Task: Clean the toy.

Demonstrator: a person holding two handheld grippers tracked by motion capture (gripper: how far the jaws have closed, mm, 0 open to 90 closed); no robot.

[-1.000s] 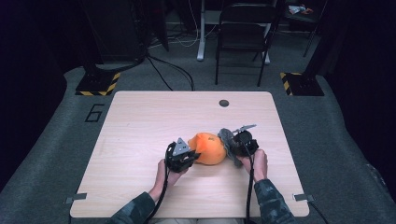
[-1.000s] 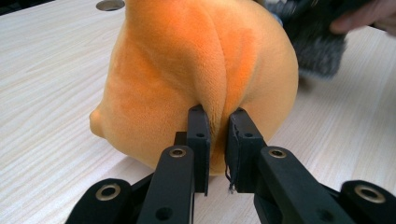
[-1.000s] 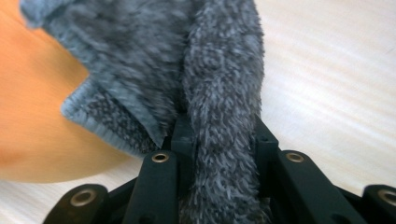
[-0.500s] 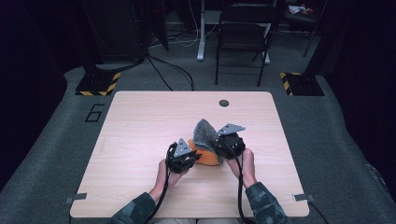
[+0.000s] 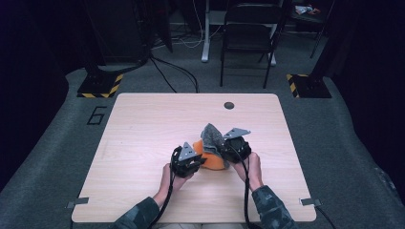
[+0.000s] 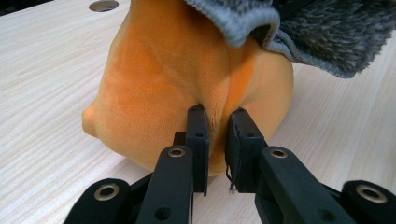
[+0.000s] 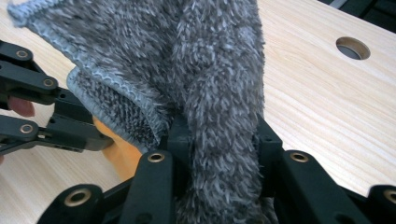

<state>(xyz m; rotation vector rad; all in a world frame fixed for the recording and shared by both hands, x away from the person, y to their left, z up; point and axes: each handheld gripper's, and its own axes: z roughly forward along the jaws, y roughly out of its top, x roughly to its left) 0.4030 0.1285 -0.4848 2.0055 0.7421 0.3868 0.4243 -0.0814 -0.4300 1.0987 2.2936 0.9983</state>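
Left gripper [image 6: 216, 140] pinches a fold of the orange plush toy [image 6: 187, 79] sitting mid-table [image 5: 143, 124]. Right gripper [image 7: 217, 140] has its fingers clamped on the fuzzy grey sock [image 7: 196, 70], draped over the toy's top.

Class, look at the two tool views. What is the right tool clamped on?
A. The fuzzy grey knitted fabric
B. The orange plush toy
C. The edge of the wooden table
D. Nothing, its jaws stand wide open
A: in the right gripper view, the right tool has its two black jaws closed on a fold of the fuzzy grey fabric, while the left tool pinches the orange plush toy.
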